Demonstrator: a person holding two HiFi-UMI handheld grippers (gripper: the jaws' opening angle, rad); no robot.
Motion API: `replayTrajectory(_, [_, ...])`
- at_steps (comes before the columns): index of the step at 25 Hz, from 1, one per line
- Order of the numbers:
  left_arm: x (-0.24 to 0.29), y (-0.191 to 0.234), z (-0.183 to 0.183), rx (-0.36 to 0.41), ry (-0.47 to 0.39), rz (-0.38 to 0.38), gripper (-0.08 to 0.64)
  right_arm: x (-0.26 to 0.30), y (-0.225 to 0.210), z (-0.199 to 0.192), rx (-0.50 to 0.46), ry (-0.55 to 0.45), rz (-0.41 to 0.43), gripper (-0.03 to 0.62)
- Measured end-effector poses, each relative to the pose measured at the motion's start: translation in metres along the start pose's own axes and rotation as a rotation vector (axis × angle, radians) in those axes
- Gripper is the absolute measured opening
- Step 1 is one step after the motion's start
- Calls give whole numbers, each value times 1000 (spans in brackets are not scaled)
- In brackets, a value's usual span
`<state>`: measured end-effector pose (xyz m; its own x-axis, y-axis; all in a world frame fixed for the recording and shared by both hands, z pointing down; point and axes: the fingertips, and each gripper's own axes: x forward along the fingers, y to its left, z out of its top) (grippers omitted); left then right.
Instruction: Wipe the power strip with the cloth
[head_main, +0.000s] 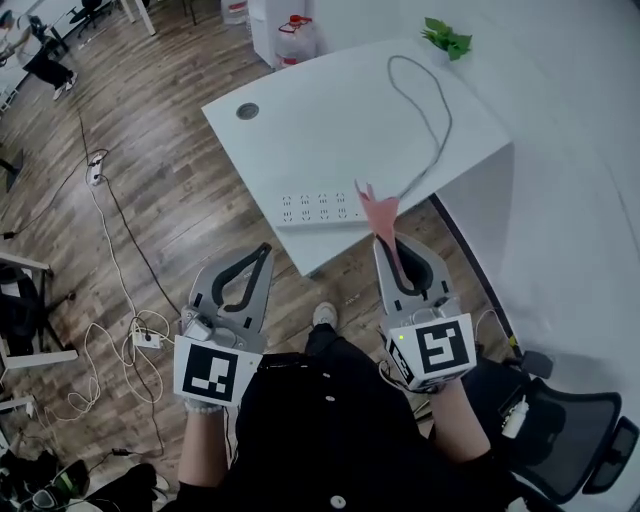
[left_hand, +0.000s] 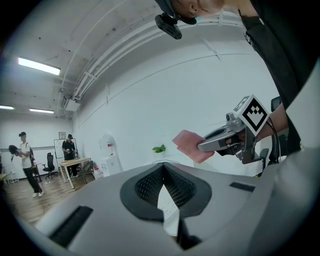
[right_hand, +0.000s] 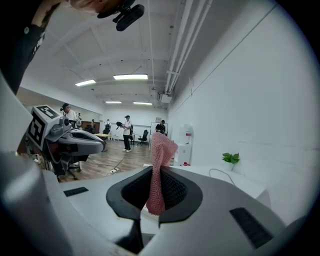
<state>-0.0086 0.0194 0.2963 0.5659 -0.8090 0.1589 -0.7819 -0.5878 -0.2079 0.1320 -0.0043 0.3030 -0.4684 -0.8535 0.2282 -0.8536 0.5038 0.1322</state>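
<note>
White table (head_main: 300, 110), small green plant (head_main: 447, 38) at its far corner, water jug (head_main: 297, 38) beyond, black office chair (head_main: 570, 440)

Bright, even light from long white ceiling tube lamps (right_hand: 130, 77); below them, fisheye bending, black corners, soft foreground blur in gripper views.

Grey L gripper (head_main: 265, 249), R gripper (head_main: 394, 250): blk pads (left_hand: 145, 187), b/w marker cubes (head_main: 212, 372); blk top (head_main: 320, 425)

Right tongs (head_main: 388, 243) pinch a pink cloth (head_main: 378, 210) near the power strip (head_main: 318, 208).
</note>
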Motion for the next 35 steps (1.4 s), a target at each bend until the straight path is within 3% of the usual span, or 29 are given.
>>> replayTrajectory(10, [64, 13, 15, 12, 33, 60, 14, 50, -50, -7, 22, 26, 106, 54])
replayTrajectory(18, [81, 31, 16, 36, 32, 51, 14, 78, -52, -3, 31, 29, 110, 54])
replayTrajectory(35, [108, 69, 2, 4, 27, -35, 14, 121, -51, -6, 76, 85, 41, 54])
